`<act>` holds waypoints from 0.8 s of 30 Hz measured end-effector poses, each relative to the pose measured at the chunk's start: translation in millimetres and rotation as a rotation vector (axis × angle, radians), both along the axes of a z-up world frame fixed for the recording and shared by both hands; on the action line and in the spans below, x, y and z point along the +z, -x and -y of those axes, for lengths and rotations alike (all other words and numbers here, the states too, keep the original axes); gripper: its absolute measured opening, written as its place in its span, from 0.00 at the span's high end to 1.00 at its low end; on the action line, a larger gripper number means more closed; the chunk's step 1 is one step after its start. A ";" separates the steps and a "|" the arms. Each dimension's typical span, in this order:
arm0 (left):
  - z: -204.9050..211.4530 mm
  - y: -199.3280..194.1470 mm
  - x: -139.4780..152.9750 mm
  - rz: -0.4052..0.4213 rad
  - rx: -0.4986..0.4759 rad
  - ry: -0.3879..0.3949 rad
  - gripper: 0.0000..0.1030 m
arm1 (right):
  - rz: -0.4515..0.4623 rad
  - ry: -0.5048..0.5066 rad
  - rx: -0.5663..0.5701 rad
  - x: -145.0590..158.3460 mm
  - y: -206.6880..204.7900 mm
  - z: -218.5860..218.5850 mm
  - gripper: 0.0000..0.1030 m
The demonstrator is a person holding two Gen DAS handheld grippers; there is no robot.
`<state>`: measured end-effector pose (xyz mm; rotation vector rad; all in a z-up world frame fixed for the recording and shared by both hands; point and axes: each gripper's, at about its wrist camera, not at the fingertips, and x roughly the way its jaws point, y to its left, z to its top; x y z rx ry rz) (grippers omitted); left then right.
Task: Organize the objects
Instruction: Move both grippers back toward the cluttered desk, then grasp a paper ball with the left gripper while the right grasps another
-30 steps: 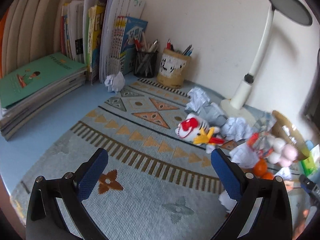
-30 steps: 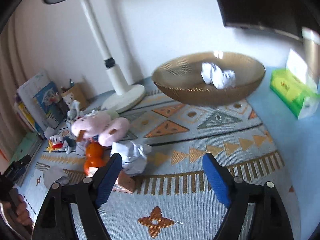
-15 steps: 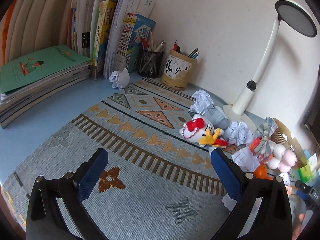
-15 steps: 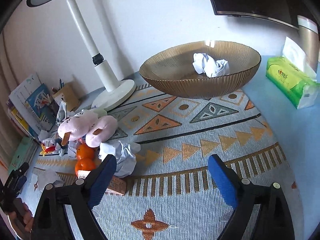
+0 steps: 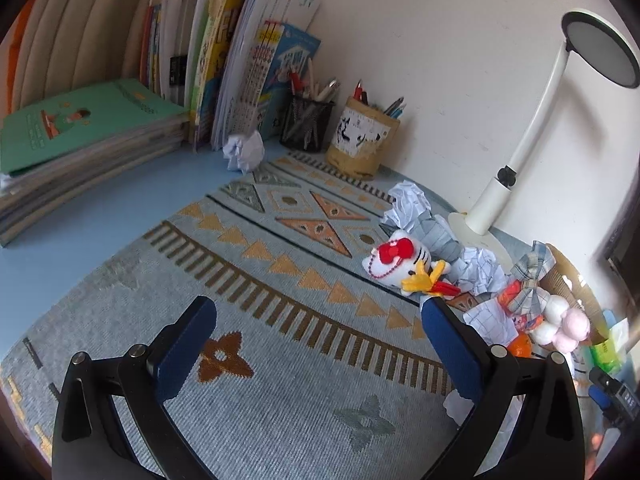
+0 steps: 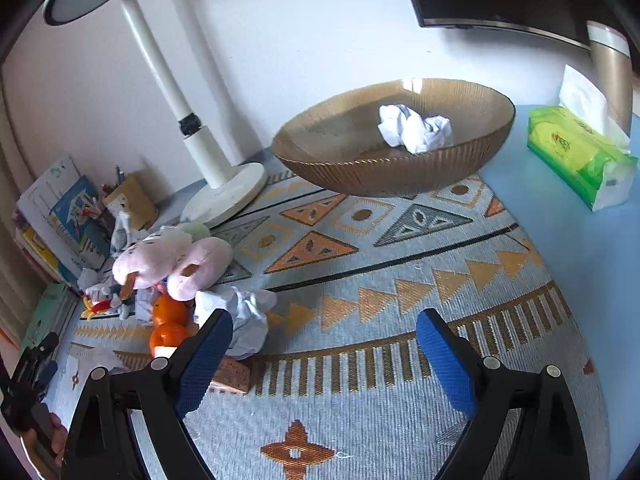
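Patterned mat (image 6: 400,280): crumpled white paper (image 6: 414,132) in amber bowl (image 6: 360,176).

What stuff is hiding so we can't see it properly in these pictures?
- Left wrist view: white paper, mostly behind the left tool's finger.
- Right wrist view: small box, partly behind the right tool's finger.
- Right wrist view: oranges, half buried under the pink plush.

Both wrist cameras look down steeply from close above the patterned mat (image 5: 280,420); both views share the desk lamp (image 5: 516,168) and toy pile (image 6: 168,264).
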<state>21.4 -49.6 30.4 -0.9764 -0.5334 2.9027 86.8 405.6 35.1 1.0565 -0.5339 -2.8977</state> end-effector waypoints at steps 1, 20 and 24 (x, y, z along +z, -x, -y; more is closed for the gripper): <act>4.1 4.2 -2.2 0.028 -0.038 -0.038 0.01 | -0.022 0.001 0.068 5.3 -2.4 8.6 0.10; 91.5 188.7 14.1 0.179 -0.036 0.107 0.01 | 0.191 -0.111 0.514 -10.9 41.5 247.9 0.10; 88.0 222.8 0.6 0.203 0.007 0.155 0.15 | 0.148 -0.145 0.539 -13.4 41.7 256.2 0.10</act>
